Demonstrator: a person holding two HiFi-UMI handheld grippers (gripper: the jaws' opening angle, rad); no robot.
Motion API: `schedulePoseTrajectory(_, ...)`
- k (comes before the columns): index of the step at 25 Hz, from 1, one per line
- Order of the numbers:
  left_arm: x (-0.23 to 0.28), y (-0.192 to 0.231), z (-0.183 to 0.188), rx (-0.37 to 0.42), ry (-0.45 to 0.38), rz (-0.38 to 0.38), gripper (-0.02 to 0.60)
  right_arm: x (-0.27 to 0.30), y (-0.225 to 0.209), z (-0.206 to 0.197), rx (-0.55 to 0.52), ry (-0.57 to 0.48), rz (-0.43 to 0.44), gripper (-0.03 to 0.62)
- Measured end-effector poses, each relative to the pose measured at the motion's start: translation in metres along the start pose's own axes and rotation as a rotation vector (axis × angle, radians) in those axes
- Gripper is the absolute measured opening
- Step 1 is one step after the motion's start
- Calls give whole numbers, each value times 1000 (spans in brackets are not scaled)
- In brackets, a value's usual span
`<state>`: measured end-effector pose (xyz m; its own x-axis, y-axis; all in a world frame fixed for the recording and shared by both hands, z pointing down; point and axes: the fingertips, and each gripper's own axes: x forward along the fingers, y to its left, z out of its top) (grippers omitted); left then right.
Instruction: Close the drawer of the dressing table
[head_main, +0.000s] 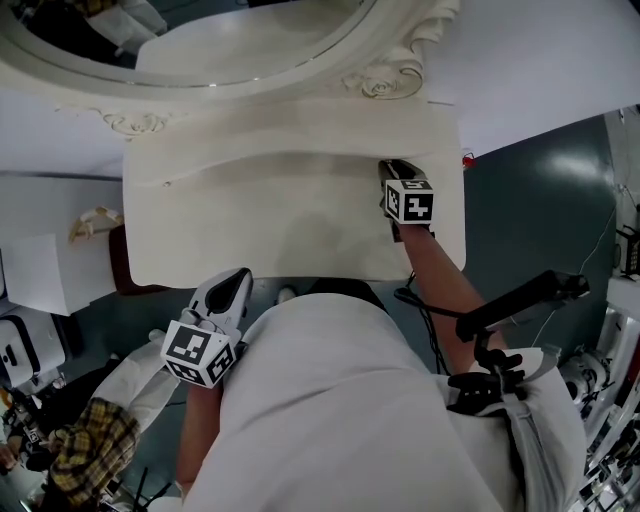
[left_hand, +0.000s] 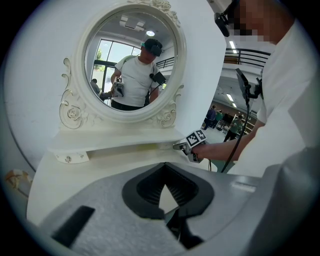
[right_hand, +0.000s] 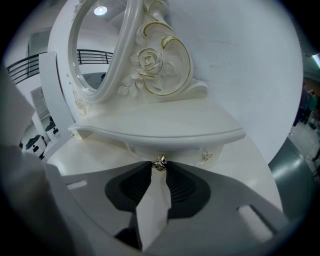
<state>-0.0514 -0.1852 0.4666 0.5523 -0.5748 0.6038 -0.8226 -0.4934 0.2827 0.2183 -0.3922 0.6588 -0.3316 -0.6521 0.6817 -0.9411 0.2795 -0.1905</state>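
The white dressing table (head_main: 300, 235) stands before me, with its oval mirror (head_main: 250, 40) above a raised shelf (head_main: 290, 140). Under that shelf's right end, my right gripper (head_main: 392, 170) reaches in. In the right gripper view its jaw tips (right_hand: 159, 167) pinch the small metal knob (right_hand: 159, 163) of the drawer front (right_hand: 187, 148). How far the drawer stands out I cannot tell. My left gripper (head_main: 235, 285) hangs off the table's near edge by my body, and its jaws (left_hand: 165, 167) are shut on nothing. The left gripper view also shows the right gripper (left_hand: 179, 146) at the shelf's end.
A second small knob (left_hand: 68, 159) sits on the shelf's left end. A white box (head_main: 40, 270) and a cream ornament (head_main: 95, 222) lie left of the table. Teal floor (head_main: 530, 220) lies to the right. A black handle and cable (head_main: 520, 300) hang at my waist.
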Motion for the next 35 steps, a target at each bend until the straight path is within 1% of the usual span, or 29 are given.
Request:
schedulePoseTrajectory(9, -3, 1, 0, 13, -7, -24, 3, 1, 0, -1, -8, 20, -2, 103)
schedulePoseTrajectory(12, -7, 4, -3, 13, -13, -33, 3, 1, 3, -6, -10, 38, -3, 137)
schedulePoseTrajectory(15, -12, 8, -6, 17, -15, -46, 3, -3, 7, -10, -6, 44, -19, 141)
schedulePoseTrajectory(19, -22, 15, -10, 25, -24, -64, 3, -11, 12, -18, -2, 51, -51, 132)
schedulePoseTrajectory(23, -34, 22, -15, 32, -30, -83, 3, -23, 20, -28, 9, 58, -83, 116)
schedulePoseTrajectory(26, -42, 28, -20, 34, -38, -100, 3, -33, 31, -36, 8, 64, -98, 88)
schedulePoseTrajectory(29, -53, 34, -24, 40, -43, -116, 3, -44, 48, -44, 9, 74, -108, 26)
schedulePoseTrajectory(31, -60, 38, -26, 43, -45, -126, 3, -50, 61, -51, 2, 86, -108, 1)
schedulePoseTrajectory(35, -73, 44, -33, 51, -47, -146, 3, -66, 87, -62, -10, 107, -90, 0)
